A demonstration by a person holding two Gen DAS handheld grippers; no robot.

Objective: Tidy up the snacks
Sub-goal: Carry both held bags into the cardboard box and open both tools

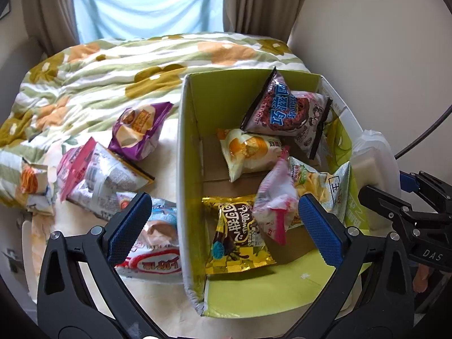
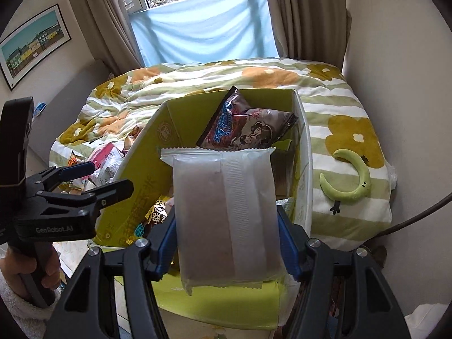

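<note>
A: Which step is this?

B: Loading, I'd say; the right gripper point(image 2: 227, 243) is clenched on a white packet point(image 2: 226, 214) at centre frame, held over the near edge of the green box point(image 2: 135, 169); the left gripper point(image 1: 223, 226) hangs released, nothing between its pads.

A: And next?

B: Carry the packet forward over the snacks already inside, then let go; loose bags point(image 1: 99, 172) wait at left of the frame, outside the box wall.
</note>
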